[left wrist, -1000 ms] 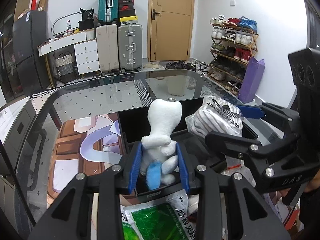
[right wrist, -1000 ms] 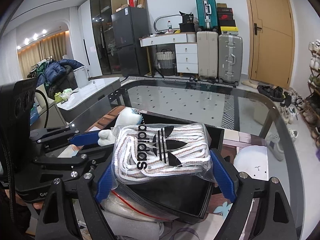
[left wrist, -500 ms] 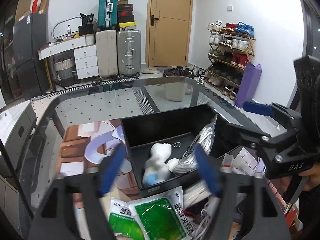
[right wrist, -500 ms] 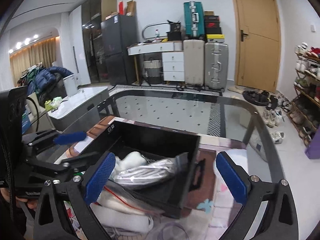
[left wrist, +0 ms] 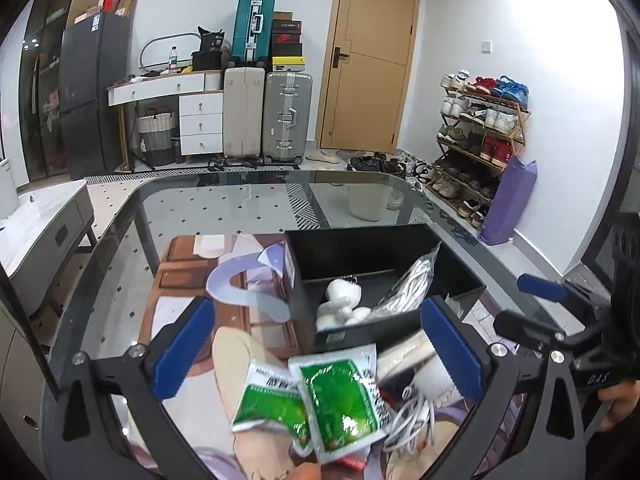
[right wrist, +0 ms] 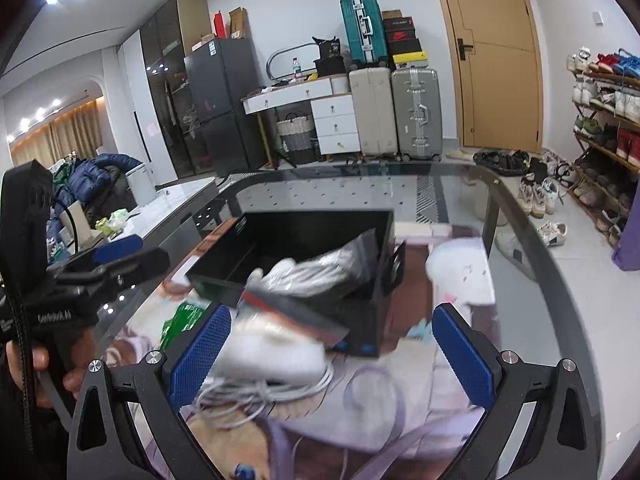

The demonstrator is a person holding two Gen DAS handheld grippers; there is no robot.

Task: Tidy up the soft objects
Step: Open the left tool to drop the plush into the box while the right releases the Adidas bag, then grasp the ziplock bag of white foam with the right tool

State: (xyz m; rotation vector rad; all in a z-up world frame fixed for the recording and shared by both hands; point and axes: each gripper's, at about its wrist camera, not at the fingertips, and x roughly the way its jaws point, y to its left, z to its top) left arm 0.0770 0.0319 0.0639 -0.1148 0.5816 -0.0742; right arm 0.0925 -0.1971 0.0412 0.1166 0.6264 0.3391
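A black box point(left wrist: 448, 248) stands on the glass table and holds a white plush toy point(left wrist: 340, 304) and a clear bag of striped cloth point(left wrist: 408, 288). The box also shows in the right wrist view point(right wrist: 320, 224) with the bag point(right wrist: 320, 268) inside. My left gripper point(left wrist: 316, 352) is open and empty, pulled back above two green packets point(left wrist: 320, 400). My right gripper point(right wrist: 332, 356) is open and empty, above a white cloth bundle point(right wrist: 272, 356) and a white cable point(right wrist: 256, 396).
The printed mat point(left wrist: 184, 304) covers the table under the box. The right gripper body point(left wrist: 580, 320) stands to the right of the box. A white cabinet top point(left wrist: 36, 216) lies left of the table. Suitcases point(left wrist: 268, 116) stand by the far wall.
Both grippers opened and let go of the plush toy and the bagged cloth into the black box. Both then drew back toward me and rose.
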